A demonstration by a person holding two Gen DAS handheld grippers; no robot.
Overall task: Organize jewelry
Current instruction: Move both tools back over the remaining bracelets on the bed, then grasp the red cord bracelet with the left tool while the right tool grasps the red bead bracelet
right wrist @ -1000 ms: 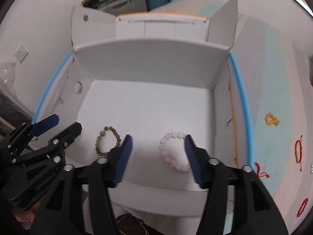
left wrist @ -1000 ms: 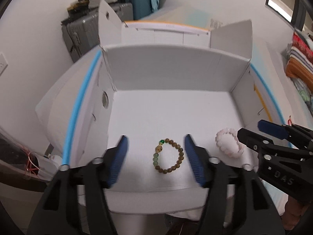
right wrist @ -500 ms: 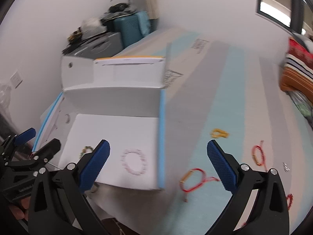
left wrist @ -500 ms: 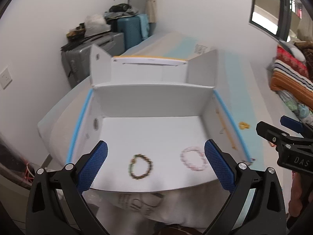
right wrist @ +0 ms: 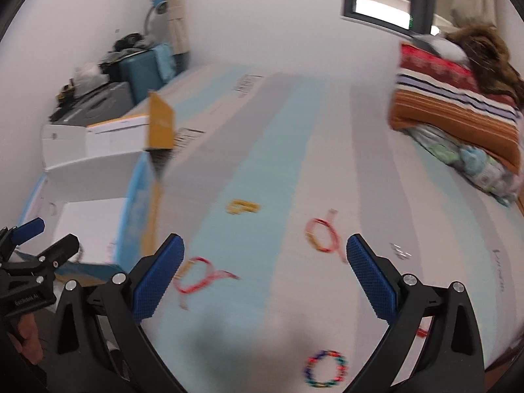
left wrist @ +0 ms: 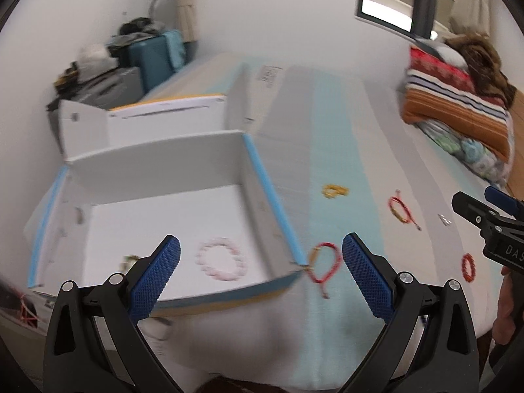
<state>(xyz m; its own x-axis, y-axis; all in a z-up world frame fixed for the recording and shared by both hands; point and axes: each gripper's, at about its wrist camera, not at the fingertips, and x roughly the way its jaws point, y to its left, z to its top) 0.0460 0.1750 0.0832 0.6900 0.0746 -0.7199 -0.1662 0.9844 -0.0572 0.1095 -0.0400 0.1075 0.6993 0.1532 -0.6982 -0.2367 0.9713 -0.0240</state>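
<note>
A white open box sits on the bed at the left; a pink bead bracelet and part of a brown bead bracelet lie in it. My left gripper is open and empty, held above the box's near right corner. My right gripper is open and empty above the striped sheet. Loose on the sheet lie a red cord bracelet by the box corner, a second red cord bracelet, a yellow piece, a small silver item and a multicoloured bead bracelet.
A small red bead bracelet lies at the right of the sheet. Folded striped blankets are piled at the far right. Suitcases stand by the wall behind the box. The bed's front edge is just below both grippers.
Both grippers opened wide, pulled back from the box and swung right. The brown and pink bracelets stay lying in the box.
</note>
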